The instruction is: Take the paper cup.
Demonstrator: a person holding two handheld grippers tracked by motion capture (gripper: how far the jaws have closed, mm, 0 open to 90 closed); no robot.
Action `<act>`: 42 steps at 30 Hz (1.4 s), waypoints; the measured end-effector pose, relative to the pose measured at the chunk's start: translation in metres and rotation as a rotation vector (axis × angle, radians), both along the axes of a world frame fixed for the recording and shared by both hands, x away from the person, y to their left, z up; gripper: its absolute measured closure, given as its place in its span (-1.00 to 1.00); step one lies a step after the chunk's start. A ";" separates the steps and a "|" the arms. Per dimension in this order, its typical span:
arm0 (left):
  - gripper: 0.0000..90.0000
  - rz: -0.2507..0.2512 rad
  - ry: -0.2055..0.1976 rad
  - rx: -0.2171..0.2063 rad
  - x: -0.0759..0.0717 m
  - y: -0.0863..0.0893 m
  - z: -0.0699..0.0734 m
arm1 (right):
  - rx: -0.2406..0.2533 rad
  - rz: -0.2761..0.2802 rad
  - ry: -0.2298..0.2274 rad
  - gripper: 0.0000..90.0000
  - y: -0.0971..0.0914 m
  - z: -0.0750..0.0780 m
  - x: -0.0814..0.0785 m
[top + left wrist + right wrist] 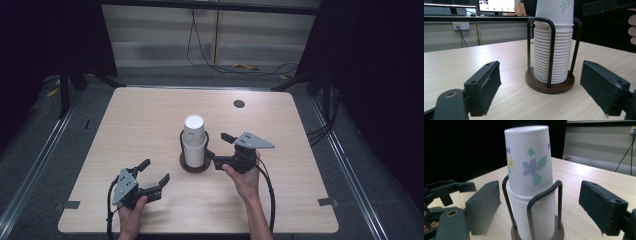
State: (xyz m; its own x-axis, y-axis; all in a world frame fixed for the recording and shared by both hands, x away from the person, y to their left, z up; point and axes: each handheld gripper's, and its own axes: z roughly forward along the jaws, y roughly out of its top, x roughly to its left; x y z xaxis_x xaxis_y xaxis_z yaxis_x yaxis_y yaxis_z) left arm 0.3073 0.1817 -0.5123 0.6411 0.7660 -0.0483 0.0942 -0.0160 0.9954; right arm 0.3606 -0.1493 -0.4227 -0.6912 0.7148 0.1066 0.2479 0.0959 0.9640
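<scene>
A stack of upside-down white paper cups (193,135) with a flower print stands in a black wire holder on a round brown base (187,167) at the table's middle. My right gripper (215,145) is just right of the stack, open, its jaws pointing at it without touching. In the right gripper view the cups (529,157) and the holder (559,202) sit between the open jaws of the right gripper (539,195), farther off. My left gripper (157,170) rests open at the front left. From the left gripper (540,68) the cups (562,55) are ahead.
The wooden table (140,115) has a dark round grommet (239,103) at the back right. Cables (200,55) lie on the floor behind it. Monitors (496,5) and a wall socket (460,25) stand beyond the table in the left gripper view.
</scene>
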 end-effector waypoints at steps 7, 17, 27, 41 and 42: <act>-0.64 0.001 -0.004 -0.001 -0.001 0.000 0.000 | 0.026 0.042 0.015 -0.63 0.005 0.006 0.009; -0.64 -0.004 -0.007 0.001 -0.001 0.000 0.000 | -0.019 0.064 -0.006 -0.63 0.018 0.021 0.019; -0.64 -0.001 -0.012 -0.009 -0.002 0.000 0.000 | -0.066 0.097 0.009 -0.61 0.033 0.028 0.038; -0.64 -0.001 -0.015 -0.002 -0.002 0.000 0.000 | -0.107 0.147 0.052 -0.49 0.050 0.038 0.057; -0.64 0.000 -0.015 -0.002 -0.002 0.000 0.000 | -0.108 0.147 0.057 -0.47 0.051 0.038 0.058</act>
State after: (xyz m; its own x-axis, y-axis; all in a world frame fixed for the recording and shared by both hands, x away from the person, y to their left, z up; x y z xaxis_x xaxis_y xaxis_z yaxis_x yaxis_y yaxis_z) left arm 0.3056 0.1822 -0.5127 0.6420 0.7656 -0.0403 0.0795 -0.0141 0.9967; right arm 0.4188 -0.0986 -0.3851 -0.7841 0.6158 0.0770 0.2774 0.2369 0.9311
